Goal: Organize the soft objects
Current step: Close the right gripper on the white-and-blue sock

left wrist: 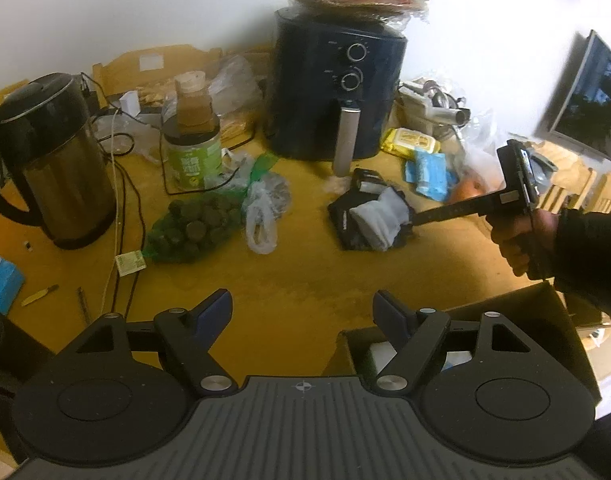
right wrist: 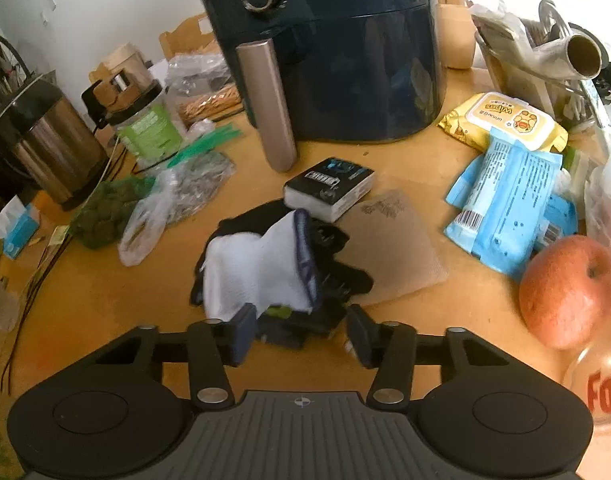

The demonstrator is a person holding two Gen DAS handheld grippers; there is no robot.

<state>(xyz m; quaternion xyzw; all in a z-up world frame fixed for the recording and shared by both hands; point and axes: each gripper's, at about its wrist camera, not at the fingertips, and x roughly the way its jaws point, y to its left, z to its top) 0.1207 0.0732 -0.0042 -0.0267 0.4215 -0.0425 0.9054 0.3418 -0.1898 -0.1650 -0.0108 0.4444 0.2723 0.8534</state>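
Two tongs: right tongs [right wrist: 296,334] half-narrowed round the white-and-black sock pile [right wrist: 265,264] mid-tabletop, pads not yet pressing; should bite deeper. Left tongs [left wrist: 303,312] wide, empty.

Wrist views downward, sharing socks [left wrist: 379,216], air fryer [left wrist: 337,92]

Between right gripper [right wrist: 299,336] fingers [right wrist: 241,332]: sock pile [right wrist: 261,268]; beyond it, box [right wrist: 329,188], then air fryer [right wrist: 337,60]; apple [right wrist: 567,290] right.
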